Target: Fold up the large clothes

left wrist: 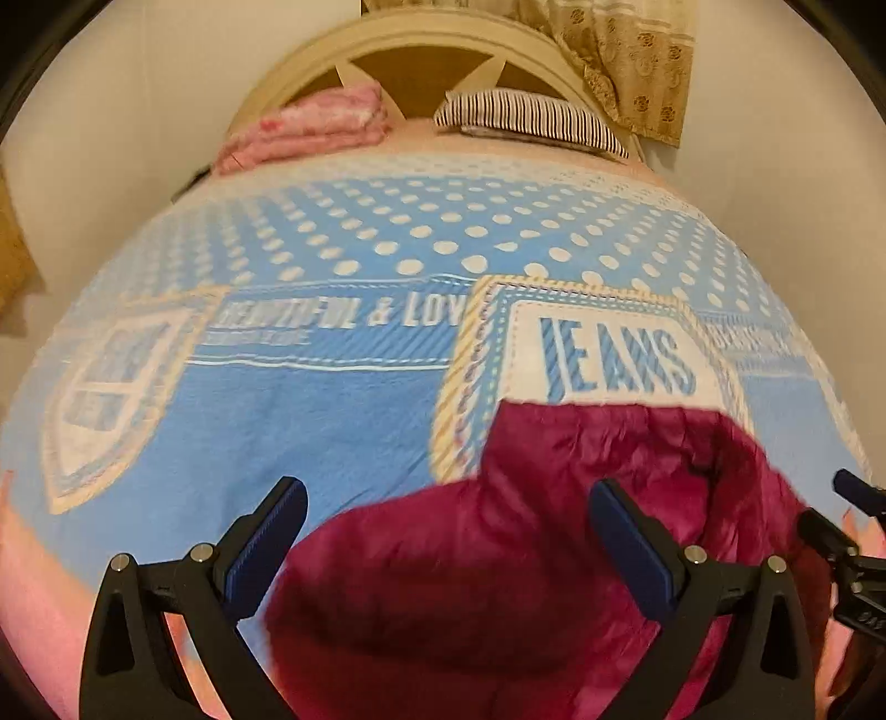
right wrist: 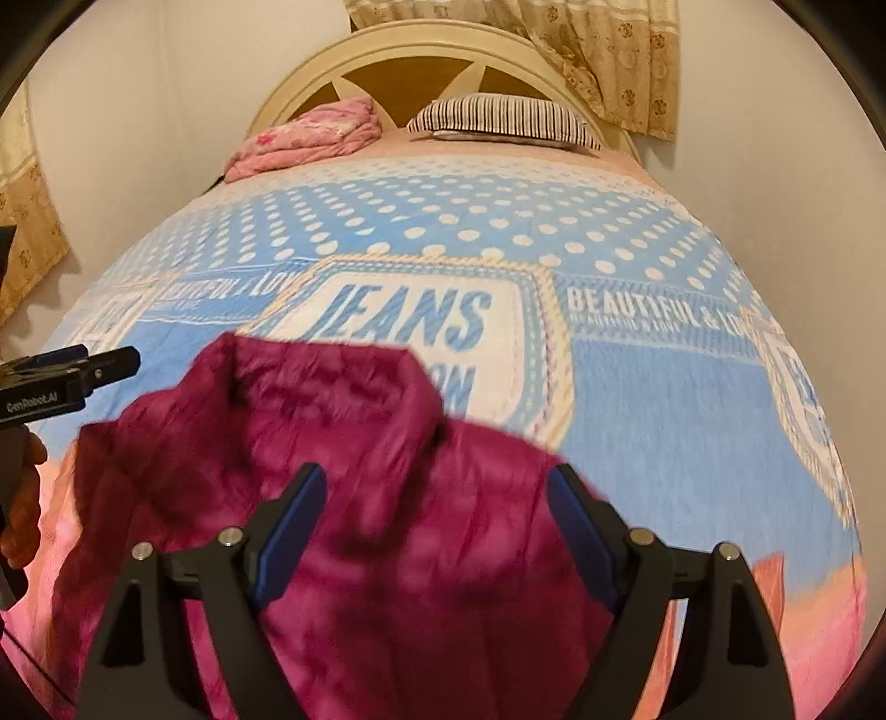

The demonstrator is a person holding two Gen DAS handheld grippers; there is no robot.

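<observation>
A crumpled magenta garment (left wrist: 498,554) lies bunched on the near part of the bed, over the blue blanket (left wrist: 332,421). It also shows in the right wrist view (right wrist: 354,498). My left gripper (left wrist: 448,493) is open, with its jaws spread wide above the garment's near left part, holding nothing. My right gripper (right wrist: 437,476) is open too, jaws spread over the garment's middle. The right gripper's tips (left wrist: 847,487) show at the right edge of the left wrist view. The left gripper (right wrist: 83,365) shows at the left edge of the right wrist view.
The blue blanket with white dots and a "JEANS" patch (right wrist: 410,321) covers the bed. A folded pink quilt (left wrist: 310,127) and a striped pillow (left wrist: 526,116) lie by the cream headboard (left wrist: 421,39). Curtains (left wrist: 626,61) hang behind. Walls stand on both sides.
</observation>
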